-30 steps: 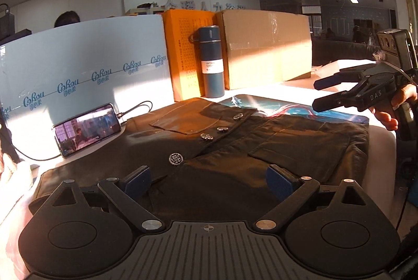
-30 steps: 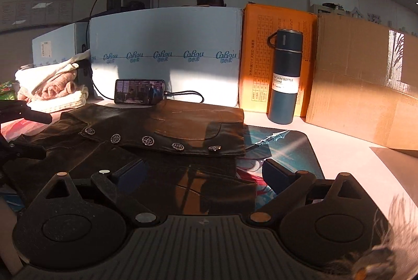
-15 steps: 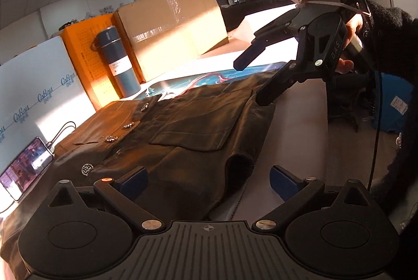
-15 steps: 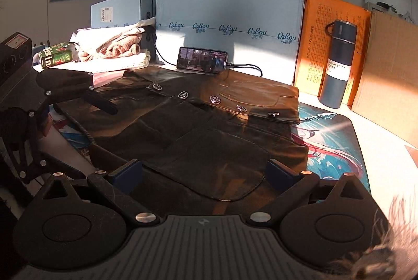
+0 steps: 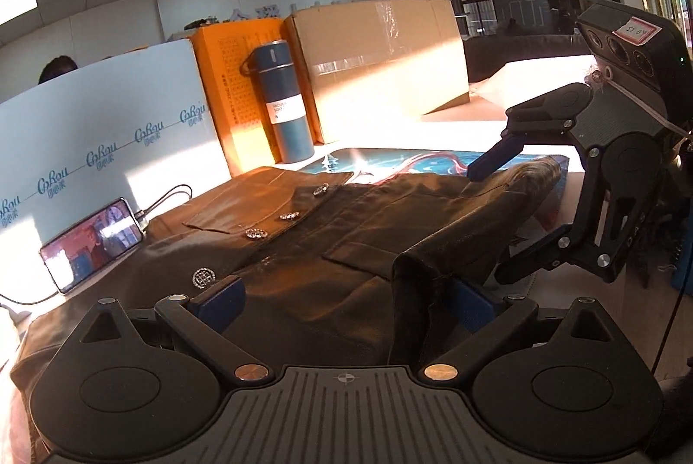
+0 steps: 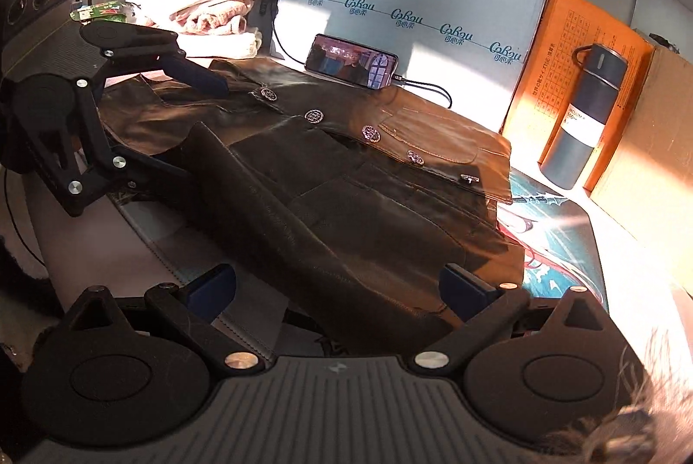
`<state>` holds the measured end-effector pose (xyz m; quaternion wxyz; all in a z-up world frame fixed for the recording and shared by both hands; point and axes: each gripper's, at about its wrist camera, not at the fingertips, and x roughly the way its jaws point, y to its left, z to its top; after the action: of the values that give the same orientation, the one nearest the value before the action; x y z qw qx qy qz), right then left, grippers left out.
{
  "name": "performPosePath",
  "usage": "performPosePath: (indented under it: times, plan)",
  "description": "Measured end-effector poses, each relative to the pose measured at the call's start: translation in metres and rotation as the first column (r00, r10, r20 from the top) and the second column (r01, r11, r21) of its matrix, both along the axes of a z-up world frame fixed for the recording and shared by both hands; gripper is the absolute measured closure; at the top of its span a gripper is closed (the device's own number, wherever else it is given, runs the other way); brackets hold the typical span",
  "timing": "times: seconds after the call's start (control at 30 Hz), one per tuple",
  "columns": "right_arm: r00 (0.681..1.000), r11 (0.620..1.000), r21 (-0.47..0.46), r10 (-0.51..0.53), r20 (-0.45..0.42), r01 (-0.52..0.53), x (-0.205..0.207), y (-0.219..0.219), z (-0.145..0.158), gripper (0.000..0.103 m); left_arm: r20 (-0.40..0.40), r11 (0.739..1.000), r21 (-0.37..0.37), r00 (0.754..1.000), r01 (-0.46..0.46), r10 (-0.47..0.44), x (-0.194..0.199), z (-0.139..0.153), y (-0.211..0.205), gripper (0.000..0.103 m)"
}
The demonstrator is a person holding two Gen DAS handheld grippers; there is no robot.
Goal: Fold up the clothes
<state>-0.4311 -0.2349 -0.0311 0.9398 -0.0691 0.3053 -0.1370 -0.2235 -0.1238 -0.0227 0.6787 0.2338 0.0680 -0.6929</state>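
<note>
A dark brown leather jacket point(image 5: 329, 247) lies spread across the middle of both views, buttoned front up, over a printed desk mat point(image 6: 558, 247) on the white table point(image 5: 450, 135). In the left wrist view one edge of the jacket stands up in a fold at lower centre. Behind it, a pale blue board point(image 6: 411, 9) fills the upper middle of the right wrist view, with a brown carton point(image 5: 381, 61) and an orange box point(image 6: 567, 53) alongside. A dark blue flask point(image 5: 281, 104) stands upright before the orange box. A phone point(image 6: 351, 61) with a lit screen leans against the board, cable attached. Folded towels point(image 6: 208, 18) sit at the upper left of the right wrist view.

The left gripper point(image 5: 342, 295) is spread wide at the bottom of its frame, its fingers straddling the raised fold without pinching it. The right gripper point(image 6: 338, 286) is likewise wide apart, the jacket's near edge between its fingers, nothing clamped
</note>
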Motion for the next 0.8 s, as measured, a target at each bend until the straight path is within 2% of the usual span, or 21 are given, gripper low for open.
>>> performPosePath:
  times: [0.1,0.2,0.3,0.37,0.5,0.57,0.67,0.73,0.8]
  plan:
    - [1.0,1.0,-0.002,-0.005,0.01,0.005,0.009,-0.007,-0.003,0.002,0.01,1.0,0.001,1.0,0.02,-0.02,-0.007,-0.002,0.002,0.002]
    - [0.996,0.999,0.045,-0.011,0.084,0.007,0.012,-0.017,0.003,0.002,0.032,0.999,0.019,0.999,0.039,-0.039,-0.016,-0.006,0.002,0.002]
    - [0.986,0.996,0.079,-0.044,0.163,0.031,0.009,-0.026,0.013,0.002,0.106,0.996,0.057,0.992,-0.067,0.061,-0.012,-0.013,-0.004,0.002]
    - [0.987,0.998,0.054,-0.051,0.155,0.043,0.008,-0.025,0.015,0.002,0.164,0.983,0.068,0.974,-0.171,0.158,-0.001,-0.015,-0.005,0.002]
    - [0.998,0.996,-0.083,-0.034,0.046,0.038,0.012,-0.014,0.002,0.002,0.221,0.955,0.079,0.94,-0.284,0.261,0.029,-0.014,0.01,0.002]
    - [0.999,0.986,-0.163,-0.033,0.006,0.033,0.013,-0.011,-0.005,0.002,0.272,0.934,0.069,0.907,-0.351,0.321,0.041,-0.014,0.02,0.002]
    - [0.999,0.97,-0.241,-0.031,0.009,0.032,0.011,-0.01,-0.011,0.005,0.333,0.898,0.055,0.856,-0.437,0.396,0.059,-0.015,0.037,0.002]
    - [1.0,0.964,-0.267,-0.017,0.001,0.017,0.01,-0.009,-0.012,0.015,0.375,0.878,0.043,0.823,-0.476,0.428,0.069,-0.016,0.047,0.002]
    - [1.0,0.957,-0.29,0.024,-0.015,-0.027,0.01,-0.005,-0.012,0.063,0.413,0.866,0.031,0.795,-0.499,0.444,0.077,-0.017,0.058,0.007]
